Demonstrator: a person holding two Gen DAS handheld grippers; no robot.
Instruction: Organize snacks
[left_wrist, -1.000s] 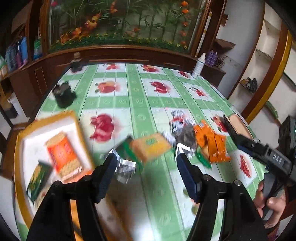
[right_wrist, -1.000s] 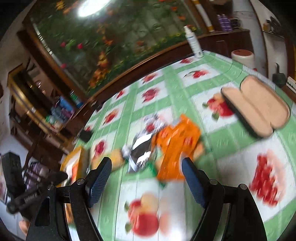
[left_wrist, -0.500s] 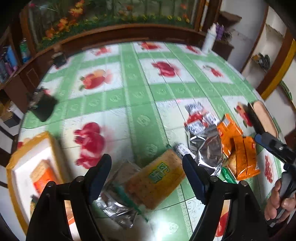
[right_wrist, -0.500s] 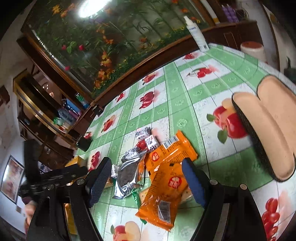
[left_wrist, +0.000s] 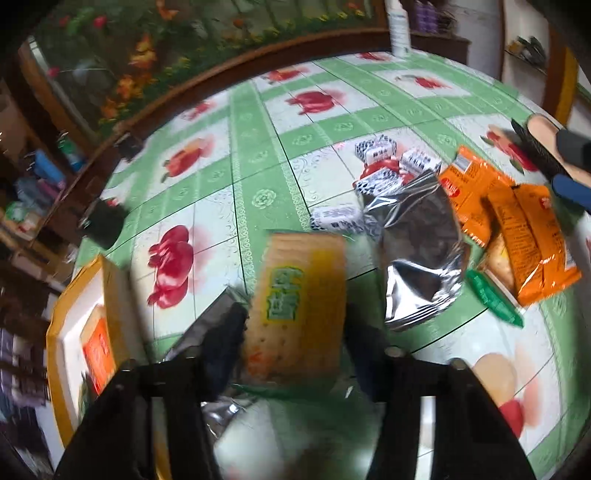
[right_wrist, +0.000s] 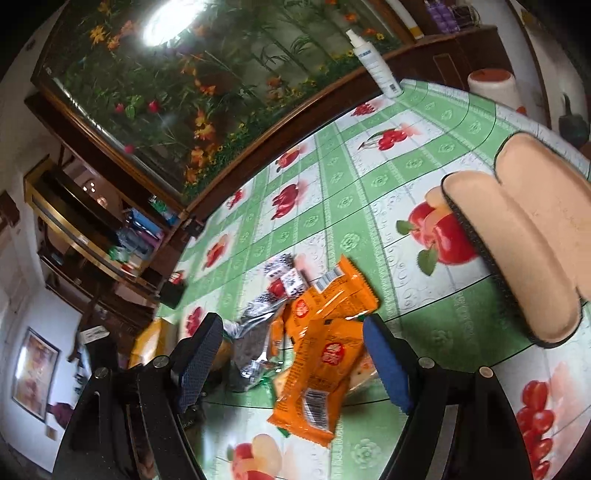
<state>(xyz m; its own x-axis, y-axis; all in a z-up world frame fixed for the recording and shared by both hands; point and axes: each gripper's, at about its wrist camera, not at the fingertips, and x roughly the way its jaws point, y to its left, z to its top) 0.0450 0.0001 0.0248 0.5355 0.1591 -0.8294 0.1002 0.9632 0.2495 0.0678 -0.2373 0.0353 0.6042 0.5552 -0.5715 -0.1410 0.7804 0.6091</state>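
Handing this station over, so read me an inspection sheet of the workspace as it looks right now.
Surface: table under a green checked fruit-print cloth.
Job's things: yellow cracker pack; silver foil bag; orange packets; small wrapped candies; yellow-rimmed tray holding an orange pack.
Clutter: open glasses case, spray bottle.
Grippers: left gripper has just been closing, cracker pack between its jaws; right gripper open above the orange packets.
Cables: nothing seen.
Surroundings: planted glass tank, wooden shelves.

White spray bottle (right_wrist: 375, 64) at table's far edge, open tan-lined glasses case (right_wrist: 524, 236) nr right edge
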